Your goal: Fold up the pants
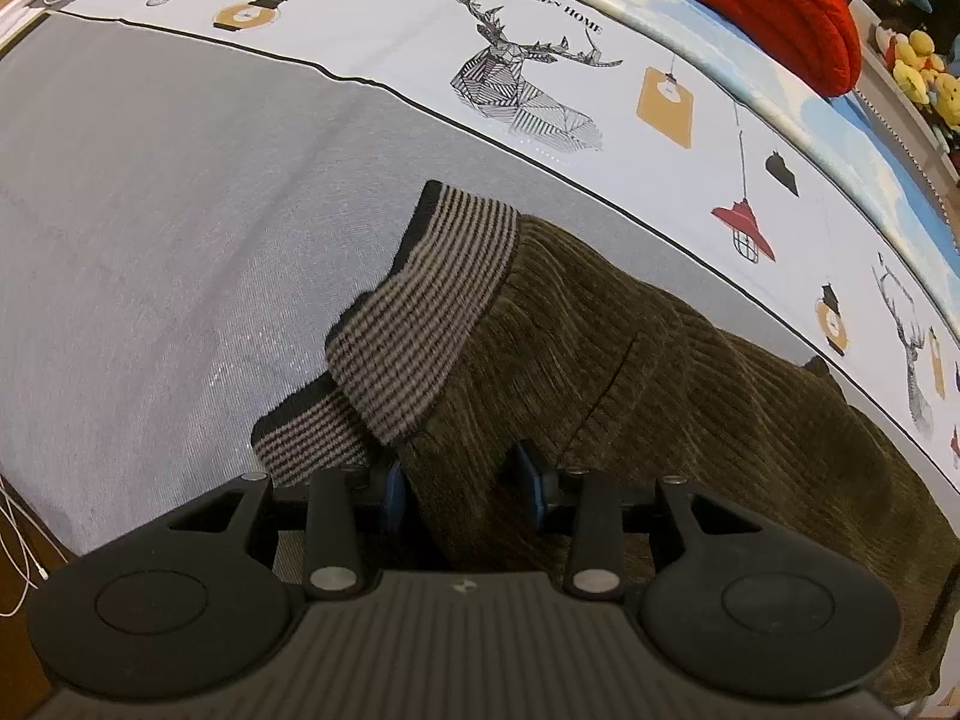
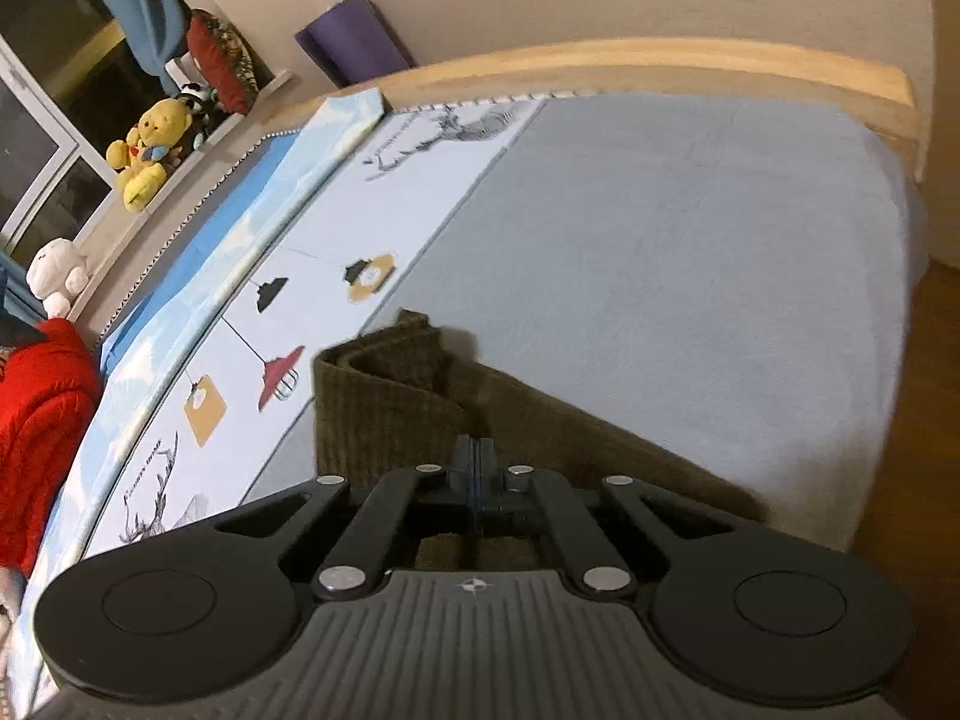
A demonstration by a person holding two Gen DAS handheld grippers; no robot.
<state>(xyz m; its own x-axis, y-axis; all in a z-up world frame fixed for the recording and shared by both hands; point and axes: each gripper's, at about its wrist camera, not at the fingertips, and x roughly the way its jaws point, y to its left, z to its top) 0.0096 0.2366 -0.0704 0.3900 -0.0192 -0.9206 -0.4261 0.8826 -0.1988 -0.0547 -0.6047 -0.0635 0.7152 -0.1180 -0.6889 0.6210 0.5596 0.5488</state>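
While the olive corduroy pants (image 1: 600, 360) lay on the grey bed (image 1: 150, 210) near its patterned edge, the left gripper (image 1: 462, 483) pinched a fold and the right gripper (image 2: 474, 468), fingers pressed together, nipped fabric.

Each gripper, left (image 1: 467, 483) and right (image 2: 474, 468), had a ribbed grey body, 2 round black discs, silver rivets and blue-edged pads.

The pants (image 1: 600, 360) are dark olive corduroy with striped knit cuffs (image 1: 420, 312). They lie folded and rumpled on the grey bed (image 1: 150, 210), one cuff lapping the other, a folded edge standing up at the far end.
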